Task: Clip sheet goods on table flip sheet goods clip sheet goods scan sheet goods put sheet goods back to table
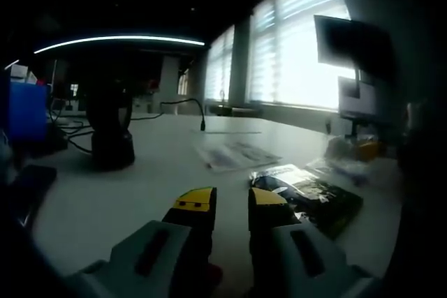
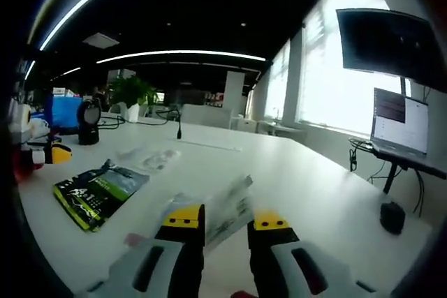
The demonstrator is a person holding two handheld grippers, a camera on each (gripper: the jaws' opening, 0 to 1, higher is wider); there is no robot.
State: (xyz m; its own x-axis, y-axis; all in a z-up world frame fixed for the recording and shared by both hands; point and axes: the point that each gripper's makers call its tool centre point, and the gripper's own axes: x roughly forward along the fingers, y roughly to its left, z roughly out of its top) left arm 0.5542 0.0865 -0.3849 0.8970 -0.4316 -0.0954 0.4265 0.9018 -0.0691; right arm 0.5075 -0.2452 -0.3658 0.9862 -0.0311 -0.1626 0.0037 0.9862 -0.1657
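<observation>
- Left gripper (image 1: pixel 231 200): jaws apart, empty, hovering above white table (image 1: pixel 140 186); flat black-and-green printed packet (image 1: pixel 314 197) just right of its tips.
- Right gripper (image 2: pixel 228 220): jaws apart, clear crinkly plastic sheet packet (image 2: pixel 227 207) between and beyond tips.
- Best lowered flat, pinching the packet's edge squarely before flipping.

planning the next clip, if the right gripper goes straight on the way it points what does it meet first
Probably the clear plastic packet lying on the white table: it sits right between and just beyond the open right gripper jaws. Depth is hard to judge, so it may slide just over it.
</observation>
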